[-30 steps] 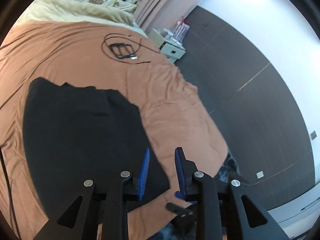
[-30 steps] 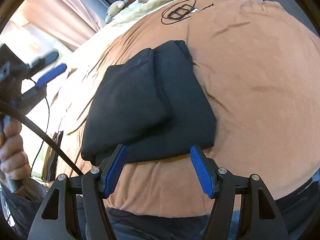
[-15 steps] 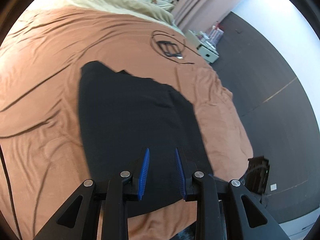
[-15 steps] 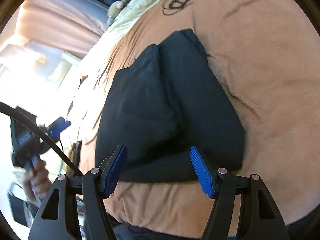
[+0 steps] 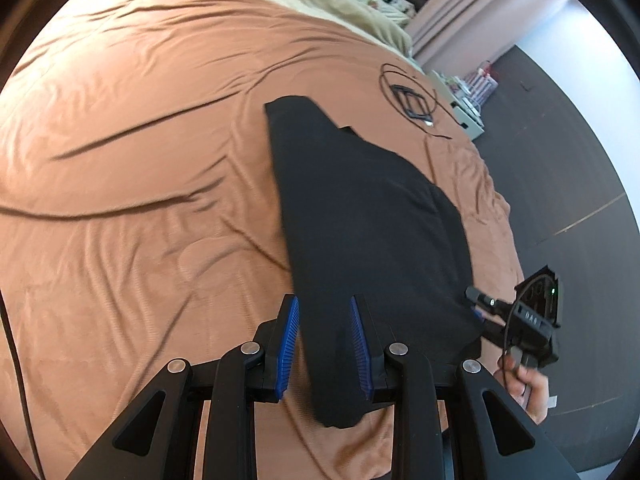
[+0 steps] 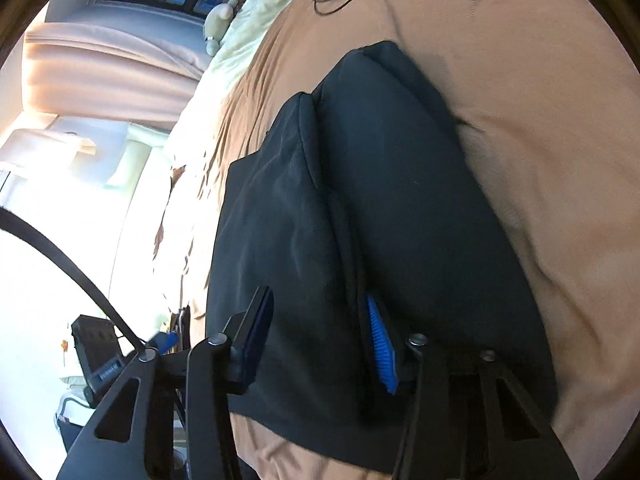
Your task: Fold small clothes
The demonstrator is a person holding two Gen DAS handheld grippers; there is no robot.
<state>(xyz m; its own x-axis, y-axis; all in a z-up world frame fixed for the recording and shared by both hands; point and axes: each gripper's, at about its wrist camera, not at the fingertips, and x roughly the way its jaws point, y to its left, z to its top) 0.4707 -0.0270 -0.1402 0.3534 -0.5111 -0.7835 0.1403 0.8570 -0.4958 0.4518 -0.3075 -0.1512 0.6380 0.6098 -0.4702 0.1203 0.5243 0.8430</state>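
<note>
Between the blue pads of the left gripper (image 5: 325, 346), low in the left wrist view, lies the near corner of the black garment (image 5: 368, 232); the jaws stand slightly apart and do not appear to press the cloth. Low centre in the right wrist view, the right gripper (image 6: 320, 344) straddles the garment's near edge: its jaws have just been closing, with a folded layer of the black cloth between them, one pad tucked along the centre crease, though a firm pinch cannot be confirmed.

Step in hand, as judged: both grippers are taking hold of the near edge of the already once-folded garment, ahead of a further fold. The next move calls for both jaws to clamp every layer at matching corners, then lift and carry the edge toward the upper frame without dragging the brown bedcover (image 5: 140, 160).

Count: one black garment, two grippers, one brown bedcover, one coiled black cable (image 5: 408, 96) at upper right of the left view, and one visible hand (image 5: 528, 392) at lower right.
</note>
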